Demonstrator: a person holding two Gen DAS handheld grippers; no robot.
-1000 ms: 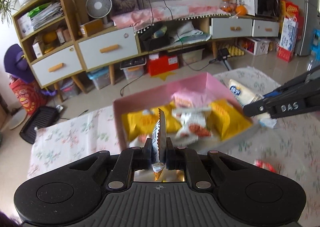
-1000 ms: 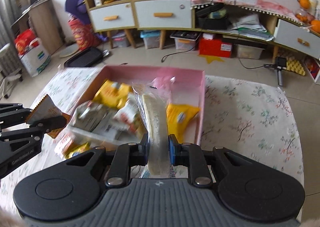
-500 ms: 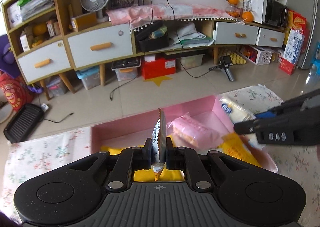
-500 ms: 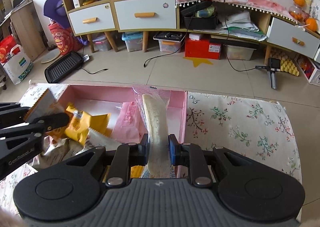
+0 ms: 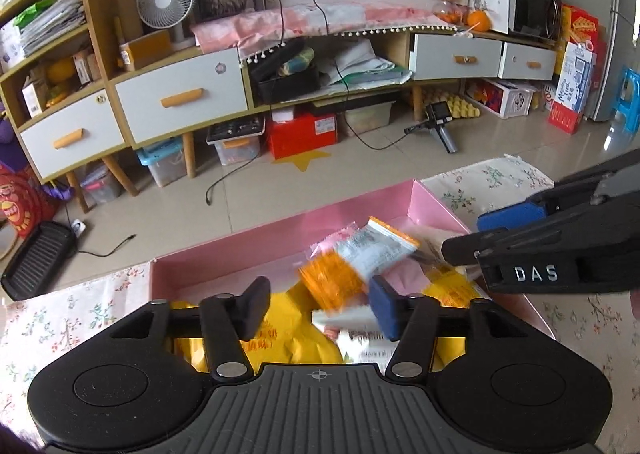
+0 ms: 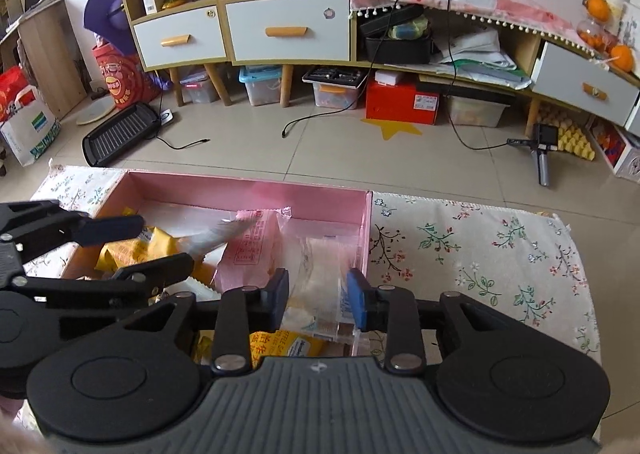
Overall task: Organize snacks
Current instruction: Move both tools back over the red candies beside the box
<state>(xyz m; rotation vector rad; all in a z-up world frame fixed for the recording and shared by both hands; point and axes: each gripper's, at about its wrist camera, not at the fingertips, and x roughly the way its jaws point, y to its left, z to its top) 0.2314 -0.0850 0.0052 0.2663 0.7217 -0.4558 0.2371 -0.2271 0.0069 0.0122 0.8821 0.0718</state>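
Observation:
A pink box [image 5: 276, 244] [image 6: 248, 192] sits on the floral tablecloth and holds several snack packets. My left gripper [image 5: 318, 304] is open above the box; a blurred orange and white packet [image 5: 352, 260] is in the air just ahead of it. My right gripper [image 6: 318, 298] is open too, and a clear packet with a pale bar [image 6: 318, 290] lies blurred between its fingers, inside the box's right end. A pink packet [image 6: 250, 250] and yellow packets [image 5: 288, 328] lie in the box. Each gripper shows in the other's view [image 5: 560, 250] [image 6: 80, 254].
The floral tablecloth [image 6: 480, 250] covers the table to the right of the box. Beyond the table edge is tiled floor with a black grill pan [image 6: 120, 132], cables, and a long cabinet with drawers [image 6: 288, 32].
Both grippers have opened over the pink box. The orange and white packet has left the left gripper and the clear bar packet has left the right one; both are dropping into the box.

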